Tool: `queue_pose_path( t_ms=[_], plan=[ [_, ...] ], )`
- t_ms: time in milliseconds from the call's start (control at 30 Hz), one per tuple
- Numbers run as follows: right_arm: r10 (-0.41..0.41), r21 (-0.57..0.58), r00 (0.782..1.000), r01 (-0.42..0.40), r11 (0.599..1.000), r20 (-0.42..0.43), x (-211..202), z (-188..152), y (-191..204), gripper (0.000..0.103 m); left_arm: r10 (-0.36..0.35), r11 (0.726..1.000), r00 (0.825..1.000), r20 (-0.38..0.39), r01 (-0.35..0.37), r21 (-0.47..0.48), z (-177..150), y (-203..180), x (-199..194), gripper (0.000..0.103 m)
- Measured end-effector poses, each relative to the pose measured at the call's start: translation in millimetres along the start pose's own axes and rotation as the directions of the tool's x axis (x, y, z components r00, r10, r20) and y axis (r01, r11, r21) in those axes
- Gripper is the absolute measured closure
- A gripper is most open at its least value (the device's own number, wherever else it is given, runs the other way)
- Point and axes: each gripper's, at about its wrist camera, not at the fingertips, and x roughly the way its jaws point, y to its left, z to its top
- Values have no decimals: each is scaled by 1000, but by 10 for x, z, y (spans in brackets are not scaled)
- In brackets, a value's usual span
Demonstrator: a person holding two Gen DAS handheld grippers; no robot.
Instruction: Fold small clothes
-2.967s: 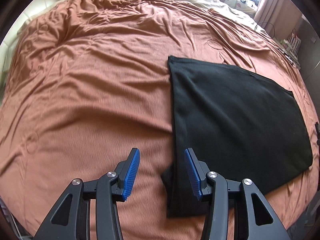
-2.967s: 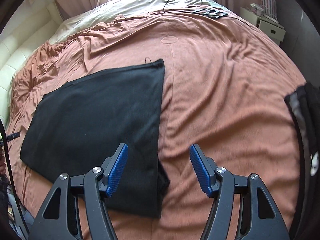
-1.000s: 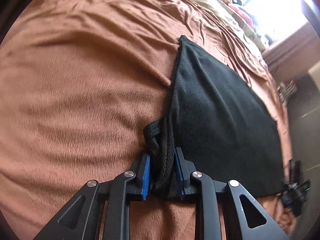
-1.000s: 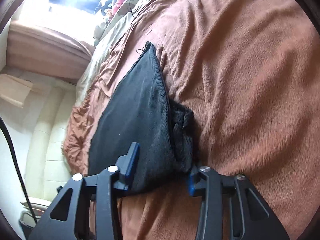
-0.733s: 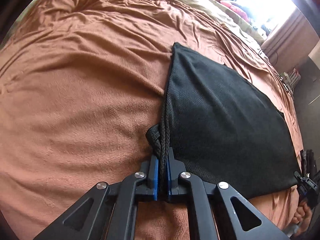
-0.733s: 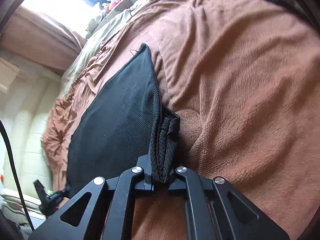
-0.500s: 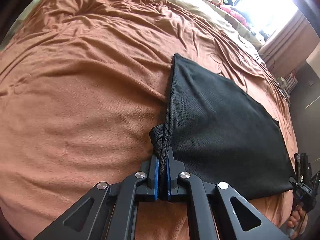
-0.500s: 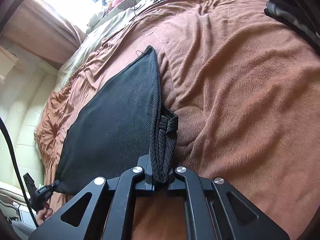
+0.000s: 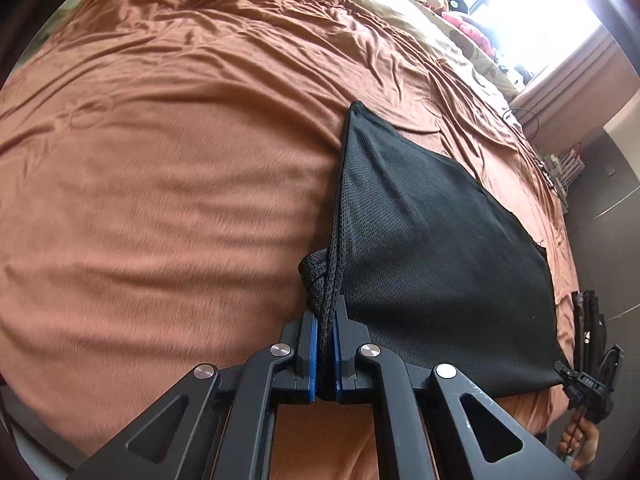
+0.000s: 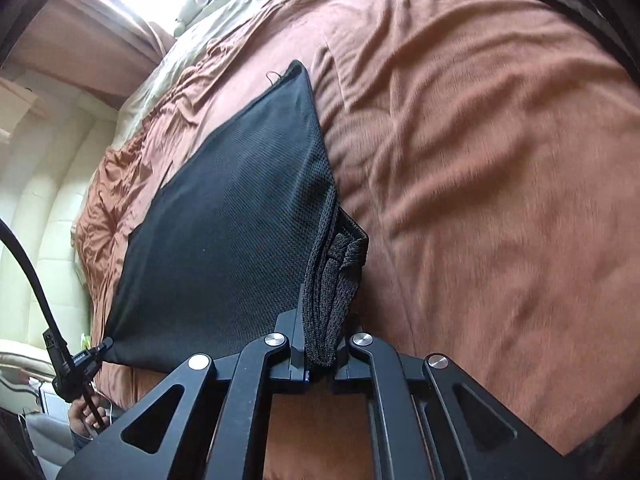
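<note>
Black mesh garment (image 9: 432, 248) spread mid-bed on rust-brown bedspread (image 9: 168, 184), near corners lifted. Left gripper (image 9: 326, 354) clamped narrow on one bunched corner; right gripper (image 10: 320, 354) pinched tight on the other. Beige bedding (image 9: 408, 16), plush toys (image 9: 460, 12) along far edge by curtains (image 10: 100, 36). Dark clothing (image 10: 576, 0) at bed's right edge, cut off. Window glare blown out; gripper pads mostly buried in fabric.

garment (image 9: 432, 264) on bedspread (image 9: 160, 184) | near corners in both tongs (image 9: 325, 354)
</note>
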Motion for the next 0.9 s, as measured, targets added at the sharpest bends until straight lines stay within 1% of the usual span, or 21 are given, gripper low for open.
queue_pose_path(
  t_ms=[300,533,567,600,633,667,700,733,767,900],
  plan=[
    [-2,-27,1000,2,1000,-10,-124,-86,2,101,-34,999,999,-22,33,-43,-334,211,-91,97],
    [-20,-89,1000,21,996,20,-160,-149,56,100,-48,997,998,-32,47,-55,-414,249,-24,96],
    [-34,-99,999,36,994,21,-153,-152,70,98,-41,998,999,-32,39,-46,-422,230,-14,94],
    [-61,-111,998,64,992,26,-145,-162,86,92,-32,999,999,-37,31,-38,-433,212,-1,90],
    [-98,-123,995,101,987,37,-152,-169,98,88,-35,999,999,-40,34,-34,-438,207,10,83],
    [-122,-133,991,128,983,47,-163,-180,112,76,-47,998,998,-40,46,-33,-448,201,15,72],
    [-138,-146,989,145,979,60,-194,-173,122,58,-68,997,997,-34,66,-36,-465,194,11,67],
    [-134,-154,988,144,978,73,-221,-175,147,50,-90,995,996,-24,89,-43,-482,190,4,57],
    [-129,-159,988,141,977,82,-251,-186,179,43,-105,993,994,-14,104,-51,-499,187,-3,53],
    [-104,-225,988,127,966,113,-314,-214,401,43,-107,991,994,6,107,-77,-525,212,-5,52]
  ],
)
